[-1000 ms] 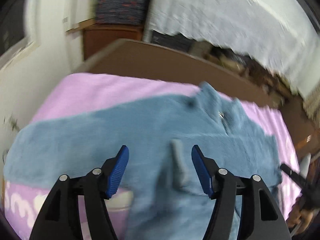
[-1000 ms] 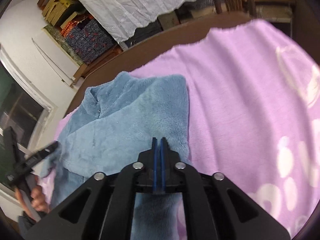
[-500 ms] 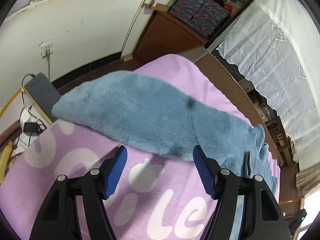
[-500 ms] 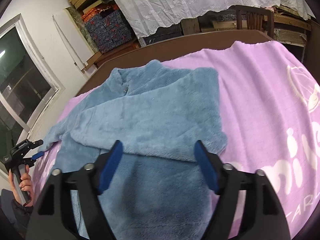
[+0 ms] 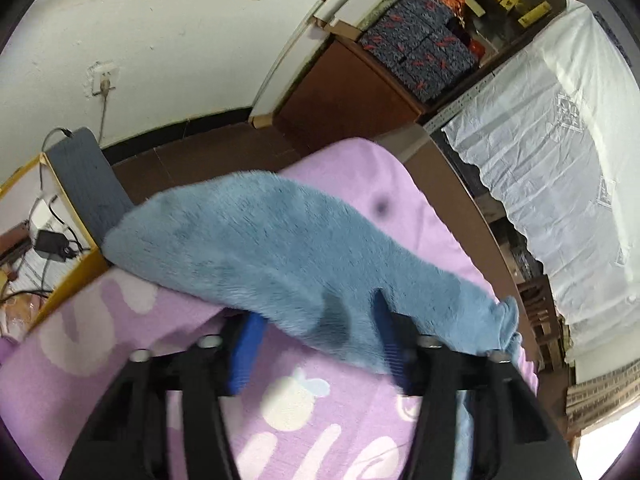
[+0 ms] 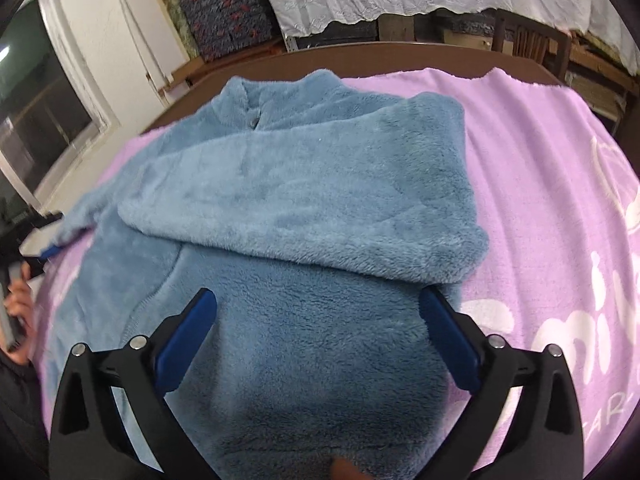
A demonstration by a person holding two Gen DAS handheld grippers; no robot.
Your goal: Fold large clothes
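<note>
Left wrist: hand-held gripper [image 5: 316, 344] perhaps around sleeve [image 5: 280, 248].

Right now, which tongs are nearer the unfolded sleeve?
Left. The left tongs straddle the sleeve edge, jaws just closing. The right tongs hover open over the jacket body.

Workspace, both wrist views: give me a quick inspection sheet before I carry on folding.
Surface: purple blanket with white lettering, spread over a brown table.
Job's things: blue fleece top lies flat, one sleeve folded across its chest; the other sleeve lies outstretched.
Clutter: nothing seen on the blanket.
Grippers: right gripper open over the top's body, jaws just opened, nothing between. Left gripper at the sleeve's edge, jaws closing on it; contact unclear.
Cables: charger and leads beside the table.
Surroundings: white lace curtain, patterned boxes.
</note>
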